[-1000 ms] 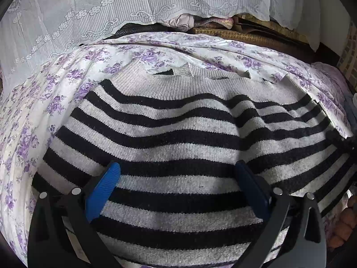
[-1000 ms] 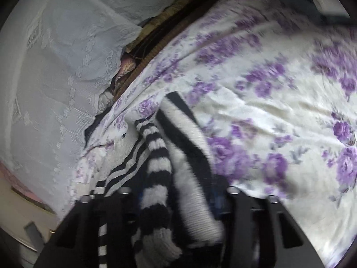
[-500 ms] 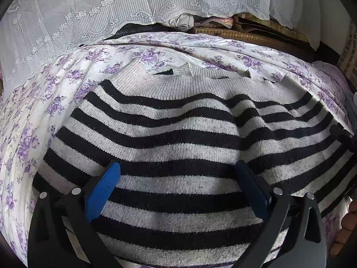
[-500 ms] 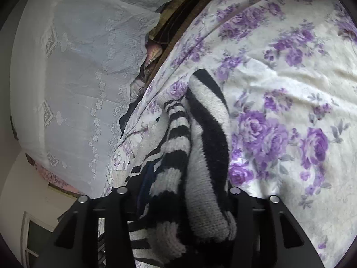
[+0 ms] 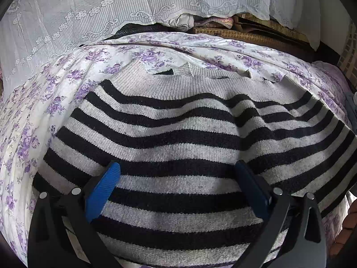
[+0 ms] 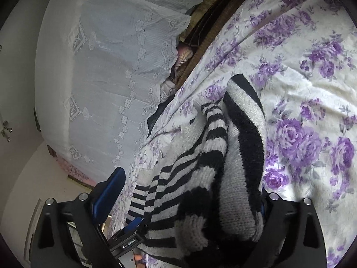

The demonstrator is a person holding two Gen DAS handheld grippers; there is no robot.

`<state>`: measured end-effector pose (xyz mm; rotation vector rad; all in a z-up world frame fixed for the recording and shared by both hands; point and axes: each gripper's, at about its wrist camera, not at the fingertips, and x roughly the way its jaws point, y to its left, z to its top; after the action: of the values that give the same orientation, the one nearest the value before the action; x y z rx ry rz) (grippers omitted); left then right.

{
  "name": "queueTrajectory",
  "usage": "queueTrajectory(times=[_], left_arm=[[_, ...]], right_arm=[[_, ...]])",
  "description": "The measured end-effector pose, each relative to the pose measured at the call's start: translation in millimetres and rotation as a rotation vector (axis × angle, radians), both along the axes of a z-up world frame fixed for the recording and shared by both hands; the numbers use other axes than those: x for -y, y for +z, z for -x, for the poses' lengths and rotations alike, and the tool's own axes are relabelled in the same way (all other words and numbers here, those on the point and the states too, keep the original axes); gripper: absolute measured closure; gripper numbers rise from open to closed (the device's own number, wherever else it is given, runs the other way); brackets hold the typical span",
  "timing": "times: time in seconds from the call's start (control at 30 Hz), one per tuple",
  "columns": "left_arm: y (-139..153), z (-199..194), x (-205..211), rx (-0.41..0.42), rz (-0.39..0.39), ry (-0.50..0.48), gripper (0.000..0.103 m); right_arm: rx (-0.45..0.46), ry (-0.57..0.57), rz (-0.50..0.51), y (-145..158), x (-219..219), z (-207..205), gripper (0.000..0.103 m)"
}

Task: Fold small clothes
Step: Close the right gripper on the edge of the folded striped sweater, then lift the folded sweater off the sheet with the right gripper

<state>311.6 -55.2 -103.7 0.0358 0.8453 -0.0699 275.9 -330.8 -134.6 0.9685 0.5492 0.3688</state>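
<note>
A grey and black striped sweater lies spread on a bed with a purple-flowered sheet. My left gripper is open, its blue pads wide apart just above the sweater's lower part. In the right wrist view the sweater's bunched side lies between the fingers of my right gripper, which now stands open; the right pad is hidden behind the cloth. The other gripper's body shows at the bottom.
A white lace curtain hangs behind the bed, with a woven mat and bundled cloth at its foot. Flowered sheet stretches to the right of the sweater.
The right gripper has opened on the bunched sweater side and turned, bringing the curtain and left pad into view. The left gripper has not moved.
</note>
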Motion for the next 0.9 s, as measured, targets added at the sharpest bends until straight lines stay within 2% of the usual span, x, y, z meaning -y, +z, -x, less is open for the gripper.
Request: queueTrajectory(times=[0.2, 0.33, 0.4, 0.43, 0.47, 0.5, 0.53, 0.57, 0.6, 0.63, 0.8, 0.9], left_arm=[[0.1, 0.1, 0.3, 0.000, 0.000, 0.000, 0.004], [-0.1, 0.0, 0.1, 0.000, 0.000, 0.000, 0.004], [-0.2, 0.0, 0.1, 0.000, 0.000, 0.000, 0.004], [0.1, 0.1, 0.5, 0.000, 0.000, 0.000, 0.004], [0.2, 0.1, 0.7, 0.000, 0.000, 0.000, 0.004], [-0.2, 0.0, 0.1, 0.000, 0.000, 0.000, 0.004], [0.0, 0.1, 0.6, 0.000, 0.000, 0.000, 0.004], [0.1, 0.1, 0.9, 0.000, 0.000, 0.000, 0.004], [0.1, 0.1, 1.0, 0.000, 0.000, 0.000, 0.004], [0.0, 0.1, 0.9, 0.000, -0.001, 0.000, 0.004], [0.0, 0.3, 1.3, 0.003, -0.004, -0.002, 0.004], [3.8, 1.3, 0.9, 0.016, -0.005, -0.011, 0.004]], right_arm=[[0.007, -0.007, -0.021, -1.3, 2.2, 1.2, 0.006], [0.021, -0.063, -0.054, -6.2, 8.0, 8.5, 0.009], [-0.032, -0.060, -0.018, -6.5, 7.6, 4.8, 0.018], [-0.049, -0.064, -0.002, -7.8, 7.9, 4.1, 0.027], [-0.075, -0.072, 0.014, -10.0, 9.0, 3.0, 0.040], [-0.103, -0.083, 0.022, -13.7, 11.3, 2.3, 0.049], [-0.133, -0.098, 0.016, -19.2, 15.2, 1.8, 0.069], [-0.167, -0.117, -0.011, -26.6, 21.2, 1.8, 0.079], [-0.174, -0.115, -0.039, -30.7, 24.4, 2.0, 0.083], [-0.171, -0.110, -0.044, -30.9, 25.1, 2.0, 0.083], [-0.169, -0.124, 0.056, -21.9, 16.3, 3.8, 0.084], [-0.151, -0.135, 0.153, -8.9, 4.9, 6.0, 0.085]])
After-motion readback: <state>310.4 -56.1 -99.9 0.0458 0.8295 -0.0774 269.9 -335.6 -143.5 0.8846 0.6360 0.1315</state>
